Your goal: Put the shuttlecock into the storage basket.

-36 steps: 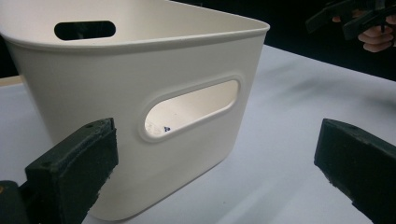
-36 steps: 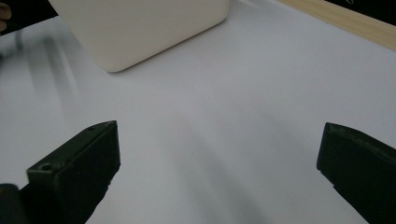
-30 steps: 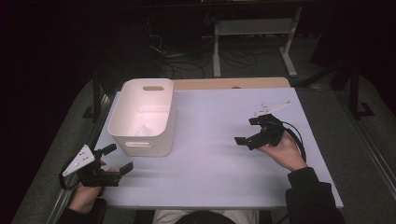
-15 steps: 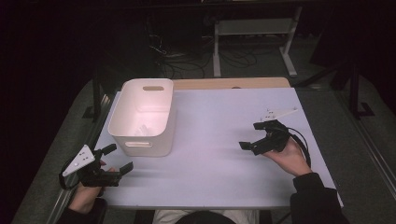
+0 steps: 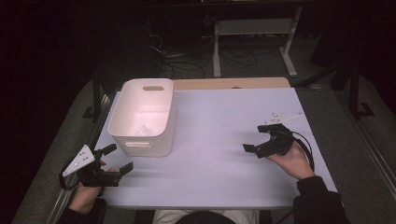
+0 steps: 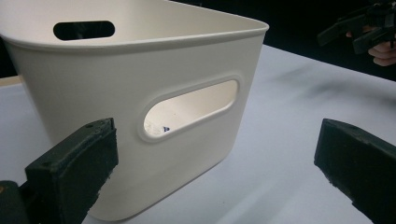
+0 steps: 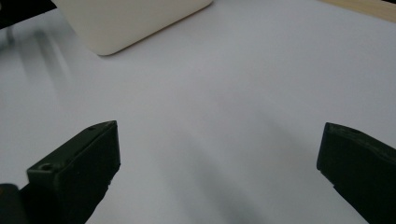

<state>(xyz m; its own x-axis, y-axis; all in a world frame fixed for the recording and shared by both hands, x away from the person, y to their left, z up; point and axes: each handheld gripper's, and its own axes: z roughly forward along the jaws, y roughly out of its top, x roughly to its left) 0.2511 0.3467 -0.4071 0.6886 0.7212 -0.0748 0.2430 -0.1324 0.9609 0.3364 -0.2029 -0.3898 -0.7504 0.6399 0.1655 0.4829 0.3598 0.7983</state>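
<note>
White bin (image 5: pixel 142 119) on left part of table (image 5: pixel 219 140), upright, open top, handle slots on both short walls. Something small and pale inside, too unclear to identify; tiny blue mark seen through near slot in left gripper view.

Left gripper (image 5: pixel 114 158) at near-left table corner, just beside bin's near wall, not touching. Jaws spread wide, nothing between. Grey three-cornered plate on top, held by left hand (image 5: pixel 86 193) coming in from bottom edge. In left gripper view, bin (image 6: pixel 140 107) close ahead, near handle slot between the two black jaws.

Right gripper (image 5: pixel 259 137) on right side of table, well apart from bin, low over table surface. Jaws spread wide, empty. Held by right hand (image 5: pixel 292 161), dark sleeve behind, cable looping off wrist side. In right gripper view, bare table (image 7: pixel 224 102) between jaws, bin corner (image 7: pixel 126 21) at upper left, far off.

Right gripper (image 6: pixel 362 28) also seen at upper right of left gripper view.
</note>
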